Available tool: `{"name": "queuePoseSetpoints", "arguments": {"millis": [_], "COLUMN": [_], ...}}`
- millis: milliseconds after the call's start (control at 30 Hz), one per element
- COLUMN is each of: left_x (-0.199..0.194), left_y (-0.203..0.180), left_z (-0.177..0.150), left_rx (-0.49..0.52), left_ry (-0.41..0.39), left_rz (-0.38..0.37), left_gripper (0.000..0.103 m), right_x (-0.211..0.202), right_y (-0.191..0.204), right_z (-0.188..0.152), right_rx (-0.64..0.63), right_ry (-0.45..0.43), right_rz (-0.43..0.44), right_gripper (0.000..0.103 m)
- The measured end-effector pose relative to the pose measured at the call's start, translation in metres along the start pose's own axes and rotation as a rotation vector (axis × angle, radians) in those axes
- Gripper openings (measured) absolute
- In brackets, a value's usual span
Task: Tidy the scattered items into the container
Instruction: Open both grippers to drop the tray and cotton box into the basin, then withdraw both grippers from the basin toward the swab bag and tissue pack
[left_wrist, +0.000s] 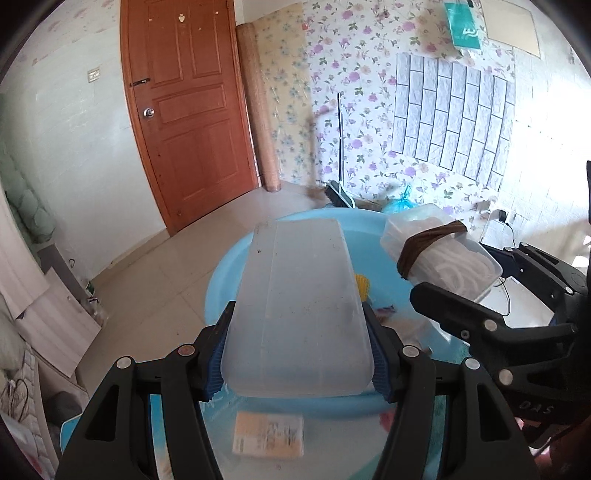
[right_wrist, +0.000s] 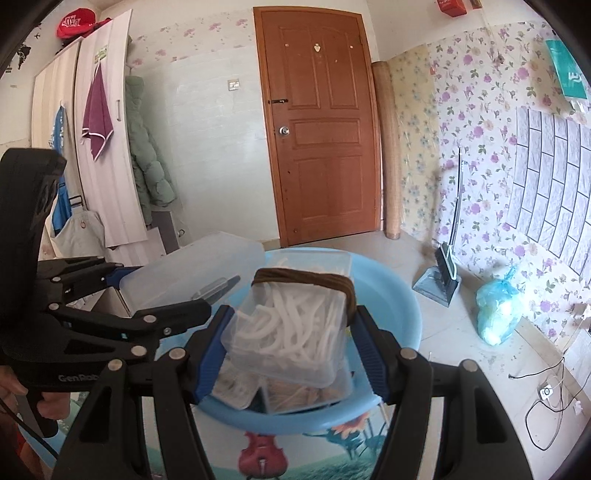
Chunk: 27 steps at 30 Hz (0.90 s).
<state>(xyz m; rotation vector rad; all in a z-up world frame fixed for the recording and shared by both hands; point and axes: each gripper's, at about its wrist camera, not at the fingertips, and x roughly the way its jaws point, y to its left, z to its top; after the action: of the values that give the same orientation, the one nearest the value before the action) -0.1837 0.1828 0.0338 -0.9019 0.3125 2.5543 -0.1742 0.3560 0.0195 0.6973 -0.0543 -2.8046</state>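
My left gripper (left_wrist: 297, 354) is shut on a frosted plastic box (left_wrist: 299, 299), held above the light blue basin (left_wrist: 225, 273). My right gripper (right_wrist: 291, 350) is shut on a clear box of white plastic pieces (right_wrist: 295, 325) wrapped with a brown band (right_wrist: 306, 278), also over the basin (right_wrist: 391, 299). The left view shows that banded box (left_wrist: 443, 251) at right with the right gripper (left_wrist: 495, 291) behind it. The right view shows the frosted box (right_wrist: 195, 269) at left in the left gripper (right_wrist: 122, 291). Small clear boxes (right_wrist: 295, 395) lie in the basin beneath.
The basin stands on a table with a picture-print cover (right_wrist: 295, 450). A small orange-and-white packet (left_wrist: 267, 434) lies on the table in front of the basin. On the floor are a dustpan with brush (right_wrist: 439, 277), a blue bag (right_wrist: 495, 310) and cables (right_wrist: 546, 398). A hand (right_wrist: 40, 402) holds the left gripper's handle.
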Motion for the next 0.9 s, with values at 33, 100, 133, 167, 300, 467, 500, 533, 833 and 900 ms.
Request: {"name": "queuePoseSetpoints", "arguments": {"millis": [33,100,133,167,300,467,500,533,833,900], "left_x": [0.004,0.010,0.012,0.011,0.003,-0.015,-0.018,-0.023,-0.060,-0.065], "left_y": [0.001,0.004,0.004,0.004,0.008,0.018,0.020,0.023,0.062,0.073], "left_z": [0.002,0.004,0.004,0.003,-0.003,-0.013,-0.016,-0.020,-0.066,-0.079], "left_rx": [-0.005,-0.015,-0.017,-0.017,-0.031,-0.052,-0.053,-0.054,-0.105,-0.134], "left_ry": [0.005,0.019,0.021,0.022,0.011,-0.011,-0.014,-0.016,-0.007,0.006], "left_rz": [-0.006,-0.021,-0.021,-0.020,-0.024,-0.021,-0.018,-0.013,0.073,0.086], "left_gripper": [0.061,0.061,0.062,0.063,0.065,0.070,0.070,0.070,0.070,0.070], "right_x": [0.002,0.006,0.008,0.008,0.007,-0.001,-0.003,-0.005,-0.028,-0.031], "right_y": [-0.002,-0.006,-0.007,-0.008,-0.007,0.002,0.005,0.008,0.045,0.055], "right_z": [0.000,-0.001,-0.002,-0.003,-0.007,-0.008,-0.008,-0.009,-0.019,-0.021], "right_rx": [0.006,0.027,0.039,0.049,0.059,0.056,0.052,0.049,0.009,-0.003], "right_ry": [0.005,0.025,0.035,0.038,0.046,0.045,0.046,0.045,0.056,0.063], "right_rz": [-0.001,0.015,0.021,0.024,0.015,0.008,0.007,0.007,0.038,0.048], "right_gripper": [0.065,0.066,0.066,0.066,0.067,0.067,0.067,0.067,0.067,0.067]}}
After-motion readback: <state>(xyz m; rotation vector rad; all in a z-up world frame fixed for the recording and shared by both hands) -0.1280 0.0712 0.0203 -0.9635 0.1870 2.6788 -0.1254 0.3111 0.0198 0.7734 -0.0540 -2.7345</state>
